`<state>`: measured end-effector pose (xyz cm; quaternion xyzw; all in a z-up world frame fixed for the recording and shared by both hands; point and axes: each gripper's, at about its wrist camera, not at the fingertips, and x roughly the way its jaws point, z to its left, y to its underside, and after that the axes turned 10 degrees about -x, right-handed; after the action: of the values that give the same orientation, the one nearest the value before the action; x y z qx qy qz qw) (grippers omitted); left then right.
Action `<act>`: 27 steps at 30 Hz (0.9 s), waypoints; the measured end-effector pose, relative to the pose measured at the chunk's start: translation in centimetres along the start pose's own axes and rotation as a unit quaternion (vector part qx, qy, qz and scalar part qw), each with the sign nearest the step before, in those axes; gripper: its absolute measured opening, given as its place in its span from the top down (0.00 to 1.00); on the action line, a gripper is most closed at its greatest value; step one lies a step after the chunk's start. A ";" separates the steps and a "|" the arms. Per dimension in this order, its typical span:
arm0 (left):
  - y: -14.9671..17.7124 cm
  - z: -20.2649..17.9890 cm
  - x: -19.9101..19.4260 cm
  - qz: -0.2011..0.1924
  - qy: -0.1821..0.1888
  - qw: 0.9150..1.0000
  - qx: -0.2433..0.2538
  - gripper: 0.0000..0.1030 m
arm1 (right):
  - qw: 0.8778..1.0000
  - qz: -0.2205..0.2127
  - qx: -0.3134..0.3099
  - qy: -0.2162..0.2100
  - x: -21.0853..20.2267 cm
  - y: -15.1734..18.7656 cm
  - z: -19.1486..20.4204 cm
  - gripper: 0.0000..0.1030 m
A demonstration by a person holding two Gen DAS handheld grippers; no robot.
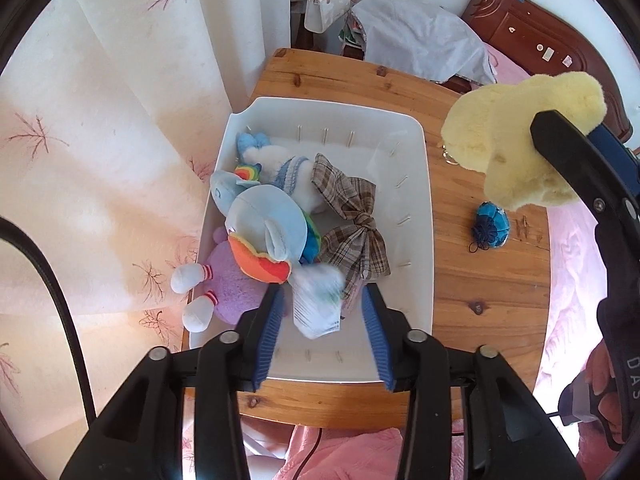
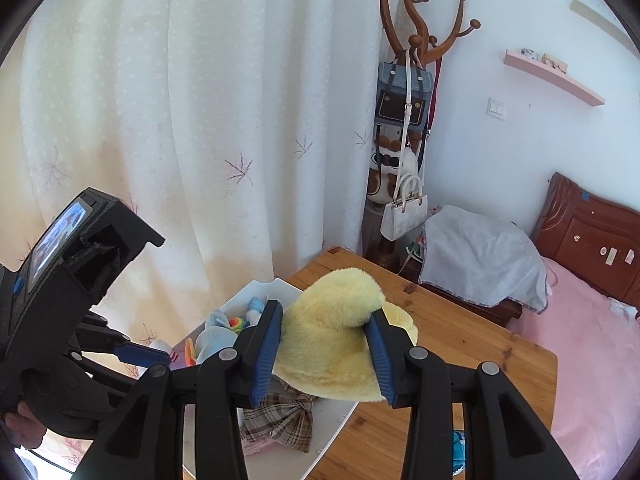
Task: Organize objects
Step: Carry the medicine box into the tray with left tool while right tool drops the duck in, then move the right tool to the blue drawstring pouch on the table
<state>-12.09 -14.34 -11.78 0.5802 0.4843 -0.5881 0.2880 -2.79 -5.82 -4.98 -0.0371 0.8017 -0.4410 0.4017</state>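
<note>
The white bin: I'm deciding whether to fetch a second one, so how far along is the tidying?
Done: the white bin already holds a blue pony plush, a purple plush, a white plush and a plaid bow. In hand: the right claw grips a yellow plush above the table; the left claw is open over the bin. Left: a small blue pouch on the wooden table.

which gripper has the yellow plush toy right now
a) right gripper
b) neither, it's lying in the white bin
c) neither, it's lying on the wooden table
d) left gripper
a: the right gripper has its blue pads closed on the yellow plush toy, holding it in the air above the white bin, while the left gripper is open over the bin.
</note>
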 end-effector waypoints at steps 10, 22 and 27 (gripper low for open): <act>0.3 -0.8 -0.5 -0.013 -0.014 1.000 -0.009 0.30 | 0.999 -0.040 0.012 -0.012 -1.6 -0.4 -1.6 0.32; 2.1 -1.7 -1.2 -0.058 -0.018 0.996 -0.059 0.29 | 0.999 0.007 0.042 -0.005 -1.2 0.7 -6.6 0.22; 3.4 -2.4 -0.8 -0.066 -0.013 0.993 -0.095 0.30 | 0.996 0.059 0.071 0.013 0.0 2.0 -9.3 0.21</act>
<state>-7.89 -13.58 -11.51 0.5096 0.5714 -0.5643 0.3089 -8.55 1.70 -3.76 0.0448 0.7742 -0.4731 0.4181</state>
